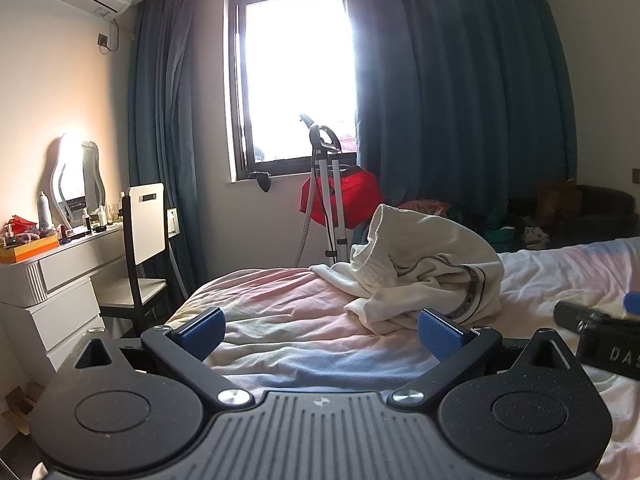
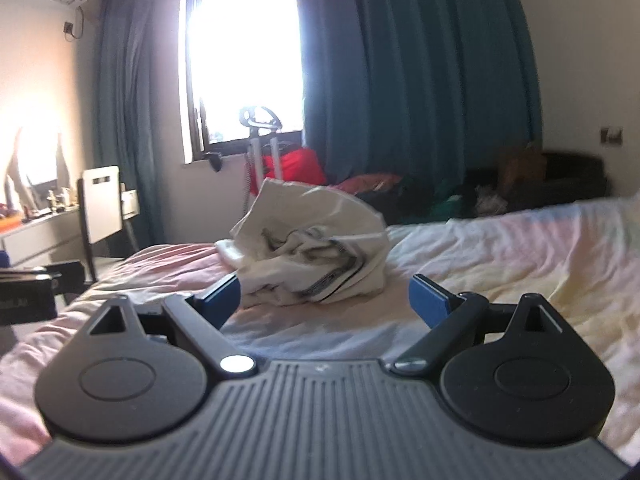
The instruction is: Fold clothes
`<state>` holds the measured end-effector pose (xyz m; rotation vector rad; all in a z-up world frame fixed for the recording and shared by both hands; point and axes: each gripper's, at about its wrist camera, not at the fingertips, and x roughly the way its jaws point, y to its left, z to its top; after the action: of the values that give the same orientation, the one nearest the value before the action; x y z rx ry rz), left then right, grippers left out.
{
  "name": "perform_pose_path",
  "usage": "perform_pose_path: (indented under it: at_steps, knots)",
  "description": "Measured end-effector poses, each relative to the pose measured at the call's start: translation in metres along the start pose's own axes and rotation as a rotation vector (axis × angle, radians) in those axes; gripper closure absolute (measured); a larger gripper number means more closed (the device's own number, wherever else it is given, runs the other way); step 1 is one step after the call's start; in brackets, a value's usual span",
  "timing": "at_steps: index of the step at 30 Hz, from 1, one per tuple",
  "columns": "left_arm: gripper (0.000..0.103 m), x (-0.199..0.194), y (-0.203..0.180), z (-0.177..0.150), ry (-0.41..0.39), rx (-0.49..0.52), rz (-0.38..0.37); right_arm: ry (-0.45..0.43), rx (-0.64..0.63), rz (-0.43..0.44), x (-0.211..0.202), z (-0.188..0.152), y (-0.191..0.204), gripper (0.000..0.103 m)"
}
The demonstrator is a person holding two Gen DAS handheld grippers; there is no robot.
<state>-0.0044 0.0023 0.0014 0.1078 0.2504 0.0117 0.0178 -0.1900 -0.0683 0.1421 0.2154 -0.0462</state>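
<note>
White chair (image 1: 147, 220) beside dresser (image 1: 60, 280); possibly a steamer (image 1: 328, 184).

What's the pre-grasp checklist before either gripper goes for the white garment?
1. Left gripper open and holding nothing: ok.
2. Right gripper open and holding nothing: ok.
3. White garment in view of both cameras, ahead of both grippers: ok.
4. Garment spread flat for folding: not ok, it sits crumpled in a heap on the bed.
5. A hem or corner to pinch: cannot tell, edges are buried in the folds.
6. Bed around the heap free of other items: ok where visible; only the other gripper shows at each frame edge.
</note>
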Motion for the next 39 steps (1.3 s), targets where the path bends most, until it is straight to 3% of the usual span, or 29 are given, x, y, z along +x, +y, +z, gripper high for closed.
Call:
perform_pose_path:
  at_steps: [7,12,16,20,25,29,31,34,36,37,38,39]
  knots:
    - [0.0,-0.003,0.012,0.011,0.001,-0.028,-0.016,-0.025,-0.049,0.051,0.01,-0.004,0.015,0.011]
    - [0.0,-0.005,0.03,0.019,-0.005,-0.059,0.022,-0.012,-0.073,0.105,0.051,0.029,0.031,0.011]
    - [0.0,0.002,0.053,0.018,0.042,-0.142,0.044,0.06,-0.048,0.108,0.131,0.065,0.044,0.011]
    - [0.0,0.017,0.071,0.007,0.089,-0.157,0.057,0.076,-0.112,0.103,0.219,0.093,0.073,0.011]
    - [0.0,0.049,0.093,-0.014,0.148,-0.199,0.059,0.113,-0.165,0.043,0.337,0.108,0.105,0.011]
    - [0.0,0.085,0.101,-0.034,0.23,-0.247,0.05,0.144,-0.182,-0.082,0.412,0.102,0.118,0.013]
    - [0.0,0.103,0.1,-0.042,0.27,-0.256,0.046,0.19,-0.168,-0.138,0.438,0.095,0.117,0.03]
    - [0.0,0.13,0.097,-0.053,0.32,-0.273,0.04,0.207,-0.142,-0.194,0.46,0.086,0.114,0.032]
    - [0.0,0.144,0.097,-0.057,0.338,-0.286,0.039,0.184,-0.141,-0.2,0.46,0.083,0.112,0.057]
    - [0.0,0.15,0.097,-0.059,0.346,-0.292,0.039,0.172,-0.148,-0.219,0.455,0.082,0.11,0.084]
    - [0.0,0.155,0.098,-0.06,0.354,-0.298,0.039,0.161,-0.155,-0.238,0.449,0.082,0.109,0.093]
    - [0.0,0.157,0.1,-0.061,0.359,-0.308,0.042,0.148,-0.16,-0.25,0.441,0.082,0.106,0.093]
